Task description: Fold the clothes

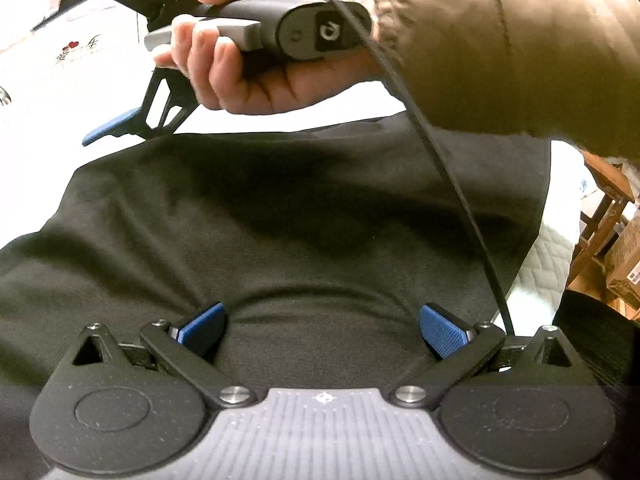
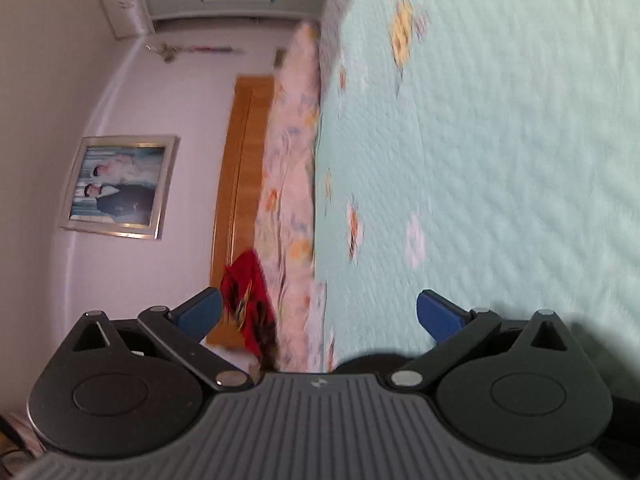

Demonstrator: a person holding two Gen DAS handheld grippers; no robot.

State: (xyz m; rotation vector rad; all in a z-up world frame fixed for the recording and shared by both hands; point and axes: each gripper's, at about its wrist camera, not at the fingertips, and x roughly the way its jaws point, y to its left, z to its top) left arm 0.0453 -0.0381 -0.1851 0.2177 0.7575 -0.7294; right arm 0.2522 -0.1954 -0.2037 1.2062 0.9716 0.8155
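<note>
Left gripper [image 1: 322,326] wide open, empty, over black garment [image 1: 280,220] filling mid-frame. Right gripper [image 2: 320,314] wide open, empty, above green quilt [image 2: 500,140]. Small writing at upper left of the left wrist view, unreadable.

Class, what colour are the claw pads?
Blue pads, clearest in the left wrist view.

Lilac wall [image 2: 48,80], framed photograph [image 2: 120,186]

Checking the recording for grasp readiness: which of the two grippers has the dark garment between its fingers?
The left gripper: its open fingers straddle the dark garment. The right gripper faces only bedspread.
</note>
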